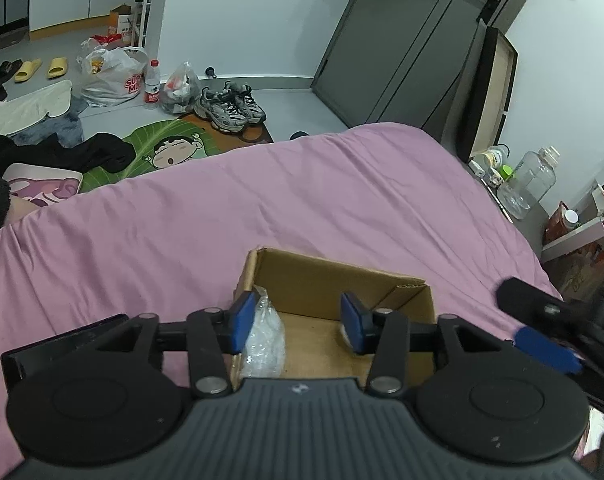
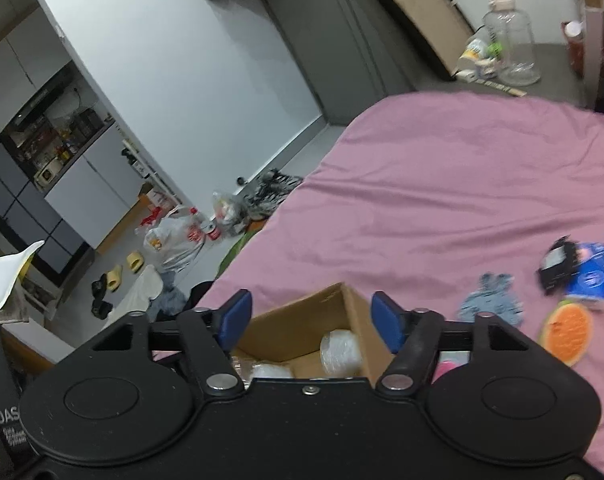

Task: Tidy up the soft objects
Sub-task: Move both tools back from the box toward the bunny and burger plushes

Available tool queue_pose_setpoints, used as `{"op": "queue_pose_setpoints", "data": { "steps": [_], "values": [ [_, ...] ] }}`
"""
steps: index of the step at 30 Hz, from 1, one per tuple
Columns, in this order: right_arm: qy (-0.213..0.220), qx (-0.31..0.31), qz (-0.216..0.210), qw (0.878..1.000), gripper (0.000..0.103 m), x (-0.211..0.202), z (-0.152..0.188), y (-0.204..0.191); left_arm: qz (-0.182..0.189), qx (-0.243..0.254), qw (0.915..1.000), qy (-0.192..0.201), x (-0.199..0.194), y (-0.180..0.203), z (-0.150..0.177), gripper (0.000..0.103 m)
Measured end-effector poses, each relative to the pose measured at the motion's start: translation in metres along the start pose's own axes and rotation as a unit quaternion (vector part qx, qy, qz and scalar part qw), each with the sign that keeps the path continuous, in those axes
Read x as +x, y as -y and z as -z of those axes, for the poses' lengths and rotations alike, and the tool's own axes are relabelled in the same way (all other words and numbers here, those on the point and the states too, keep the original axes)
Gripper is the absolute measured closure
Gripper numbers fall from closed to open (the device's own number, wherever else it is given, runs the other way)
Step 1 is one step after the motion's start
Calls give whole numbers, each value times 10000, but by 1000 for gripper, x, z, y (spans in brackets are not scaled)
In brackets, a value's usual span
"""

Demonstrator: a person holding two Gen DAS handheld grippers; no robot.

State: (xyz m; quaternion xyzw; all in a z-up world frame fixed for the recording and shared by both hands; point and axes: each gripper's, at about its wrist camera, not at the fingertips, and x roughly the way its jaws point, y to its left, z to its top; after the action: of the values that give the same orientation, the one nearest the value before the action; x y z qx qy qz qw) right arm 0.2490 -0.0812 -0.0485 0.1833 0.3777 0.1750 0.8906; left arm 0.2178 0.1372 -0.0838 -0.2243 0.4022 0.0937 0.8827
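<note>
1. I'm working in a bedroom, over a bed with a pink sheet (image 1: pixel 302 200). The floor beyond is cluttered with shoes, bags and slippers. The sheet is soft and wrinkled, so anything set on it sits unsteadily.

2. The cardboard box (image 1: pixel 326 280) lies on the near part of the bed and already holds clear plastic-wrapped bundles (image 1: pixel 264 332); the right wrist view shows a wrapped roll (image 2: pixel 340 350) inside too. The soft items not yet sorted lie to the right of the box on the sheet: a blue-grey fabric piece (image 2: pixel 492 298), an orange slice-shaped pad (image 2: pixel 568 330), a black item (image 2: pixel 560 266) and a blue packet (image 2: pixel 590 276) touching it.

3. My left gripper (image 1: pixel 298 322) hangs over the box with its jaws wide and nothing between them. My right gripper (image 2: pixel 316 318) is also spread wide and empty, above the box's far corner.

4. Risk: both grippers crowd the same box. The right one shows at the left view's right edge, close by, so I judge a collision likely if I move both at once.

5. Risk: lowering a finger onto the box wall could tip or crush it, since the mattress gives.

6. Risk: the fabric piece lies flat; a pinch there may catch the sheet along with it.

7. Risk: the black item and packet touch, so grabbing one could drag the other.
</note>
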Motion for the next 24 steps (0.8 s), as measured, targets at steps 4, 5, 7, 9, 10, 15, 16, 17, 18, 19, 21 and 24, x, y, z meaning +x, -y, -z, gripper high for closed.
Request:
{"op": "queue_pose_setpoints", "data": {
  "steps": [4, 5, 7, 9, 10, 15, 16, 17, 18, 19, 21, 24],
  "values": [
    [85, -11, 214, 9997, 30, -21, -3, 18, 31, 95, 10000, 1, -5, 9, 3, 44],
    [94, -30, 256, 9996, 29, -25, -4, 22, 33, 133, 9999, 8, -7, 12, 4, 43],
    [116, -70, 359, 9993, 28, -35, -4, 31, 21, 220, 9997, 34, -11, 18, 6, 38],
    [119, -87, 422, 9990, 28, -42, -4, 40, 29, 301, 9995, 77, -15, 24, 9, 34],
    [114, -88, 446, 9989, 28, -45, -5, 43, 31, 336, 9994, 80, -17, 28, 10, 33],
    [98, -114, 536, 9984, 27, -63, -9, 62, 28, 511, 9987, 38, -25, 46, 16, 32],
    [106, -102, 550, 9984, 24, -67, -10, 67, 48, 552, 9985, 55, -27, 51, 17, 32],
    [115, -76, 565, 9983, 23, -70, -11, 71, 71, 586, 9982, 58, -29, 56, 18, 32],
    [117, -48, 577, 9983, 23, -74, -11, 76, 85, 611, 9981, 54, -31, 59, 19, 31],
    [105, -33, 583, 9982, 23, -77, -12, 81, 111, 653, 9978, 53, -33, 64, 20, 31],
    [66, -4, 606, 9981, 22, -81, -15, 90, 154, 747, 9971, 81, -36, 73, 23, 31],
    [29, 53, 616, 9981, 22, -86, -15, 102, 190, 933, 9954, 104, -39, 86, 29, 31]
  ]
}}
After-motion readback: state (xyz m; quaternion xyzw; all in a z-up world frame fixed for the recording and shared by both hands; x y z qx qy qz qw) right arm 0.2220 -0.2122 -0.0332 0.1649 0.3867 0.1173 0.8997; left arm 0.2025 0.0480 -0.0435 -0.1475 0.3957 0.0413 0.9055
